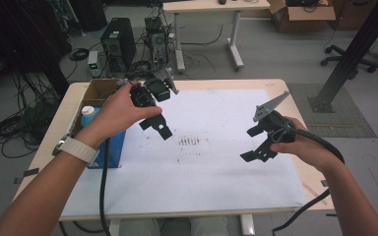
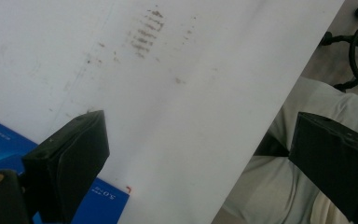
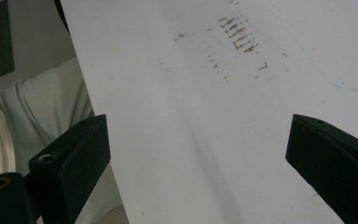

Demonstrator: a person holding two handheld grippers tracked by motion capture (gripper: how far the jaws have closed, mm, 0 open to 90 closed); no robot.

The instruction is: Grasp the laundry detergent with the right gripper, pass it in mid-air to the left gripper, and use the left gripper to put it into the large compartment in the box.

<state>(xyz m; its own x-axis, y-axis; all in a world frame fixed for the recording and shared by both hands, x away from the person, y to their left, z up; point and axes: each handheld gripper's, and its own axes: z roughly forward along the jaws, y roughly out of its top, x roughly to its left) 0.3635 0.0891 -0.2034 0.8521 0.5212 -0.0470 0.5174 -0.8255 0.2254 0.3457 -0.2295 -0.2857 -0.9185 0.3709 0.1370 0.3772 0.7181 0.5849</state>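
A person holds a black claw in each hand above a surface (image 1: 280,83) with a big white sheet (image 1: 211,172) on it. The left claw (image 1: 158,126) is up in the air over the back left part of the sheet. Its jaws are spread wide apart and hold nothing. The left hand (image 1: 120,110) wraps around it, and there is a pale watch band (image 1: 78,149) on that wrist. The right claw (image 1: 256,143) hangs over the right side of the sheet. Its jaws are spread wide too, with nothing between them. The right hand (image 1: 300,142) grips it from behind, and a black cable (image 1: 325,147) runs from it past the arm.

The two claws are well apart. Between them, near the middle of the sheet, is a small patch of dark brown smudge marks (image 1: 189,141) in short rows. The left gripper view shows these marks (image 2: 147,32) far up the sheet, and the right gripper view shows them (image 3: 237,35) as well.

A blue box (image 1: 112,147) lies at the left edge of the sheet, near the left arm. In the left gripper view the blue box (image 2: 105,203) is just beside the left jaw. A brown cardboard box (image 1: 96,91) sits at the back left corner, and a bottle with a blue cap (image 1: 88,114) is by it. The person's light trousers (image 2: 279,186) show past the edge of the sheet
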